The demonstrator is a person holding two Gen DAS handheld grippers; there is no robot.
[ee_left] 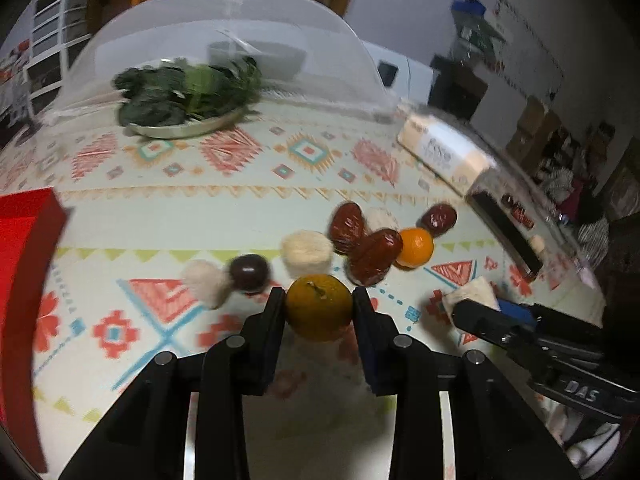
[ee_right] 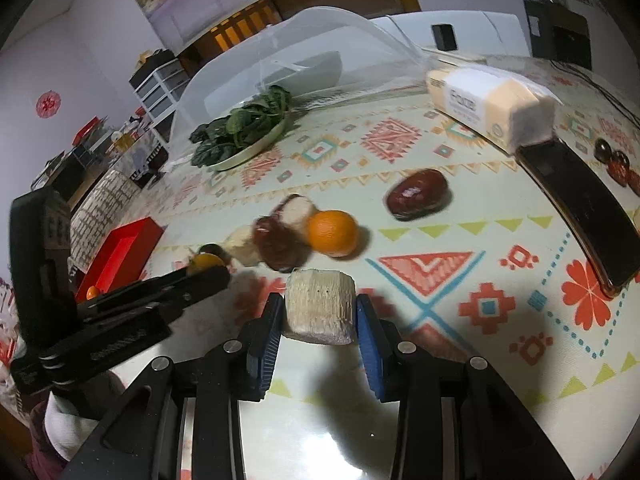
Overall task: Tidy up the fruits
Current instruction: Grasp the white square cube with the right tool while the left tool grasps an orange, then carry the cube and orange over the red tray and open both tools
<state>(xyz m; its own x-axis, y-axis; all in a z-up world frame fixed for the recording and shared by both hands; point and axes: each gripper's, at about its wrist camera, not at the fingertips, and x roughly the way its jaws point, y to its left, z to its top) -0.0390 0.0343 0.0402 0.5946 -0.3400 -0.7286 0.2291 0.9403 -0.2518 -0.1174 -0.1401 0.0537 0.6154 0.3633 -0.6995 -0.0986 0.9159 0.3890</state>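
Left tongs (ee_left: 319, 306) clamped on a greenish orange (ee_left: 319, 312), held just over the desk (ee_left: 248, 200). Right tongs (ee_right: 318, 316) clamped on a pale cut chunk (ee_right: 320, 306). Ahead of both: loose dates (ee_left: 374, 255), orange fruit (ee_right: 333, 233), more pale chunks (ee_left: 307, 254). Red box (ee_right: 120, 254) far left.

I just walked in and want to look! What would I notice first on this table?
Two black grippers, each pinching something: the left gripper squeezes a small orange, the right gripper a pale sugarcane chunk. Behind them lie red dates and another orange on the patterned tablecloth.
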